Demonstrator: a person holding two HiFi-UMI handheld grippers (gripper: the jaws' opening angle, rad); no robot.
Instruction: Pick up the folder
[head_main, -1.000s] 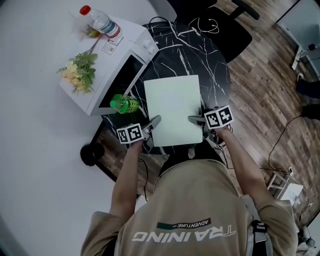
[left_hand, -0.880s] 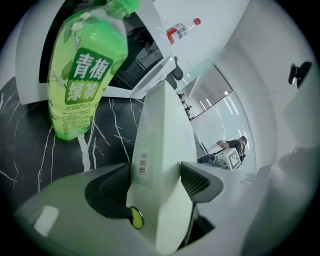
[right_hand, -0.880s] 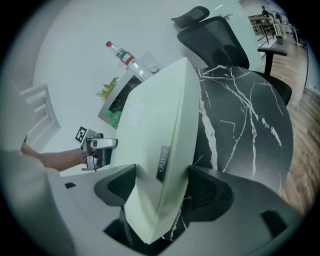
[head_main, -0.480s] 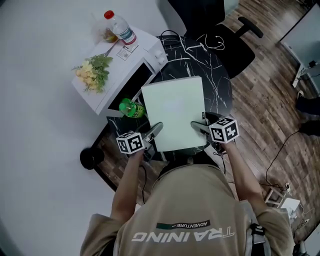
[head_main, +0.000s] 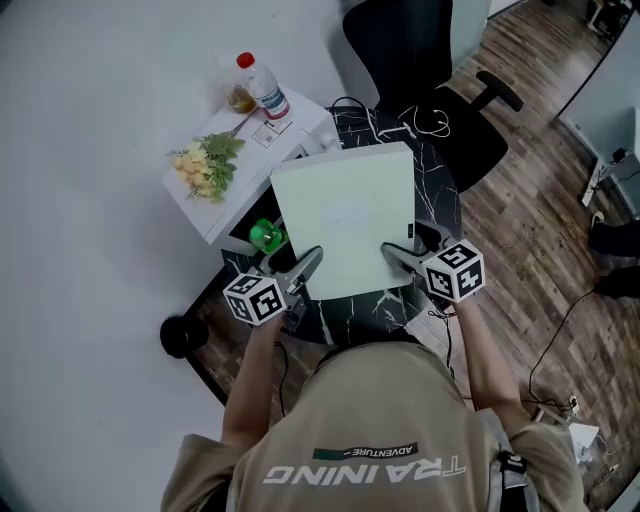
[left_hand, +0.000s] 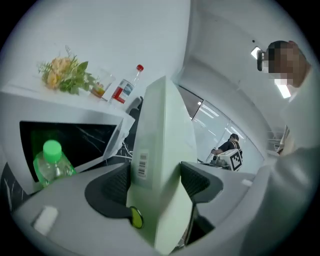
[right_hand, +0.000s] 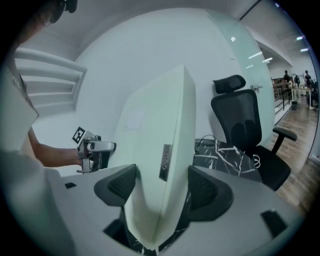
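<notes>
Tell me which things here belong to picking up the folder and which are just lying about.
In the job: folder, left gripper, right gripper, both shut on it.
Lying about: green bottle, microwave, flowers, red-capped bottle, office chair.

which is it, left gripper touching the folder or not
Touching. In the left gripper view, the left gripper clamps the folder on both faces, no gap.

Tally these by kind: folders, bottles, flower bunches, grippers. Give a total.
Folder: 1
Bottles: 2, green-capped bottle and red-capped bottle
Flower bunch: 1
Grippers: 2, left gripper and right gripper
Total: 6
</notes>
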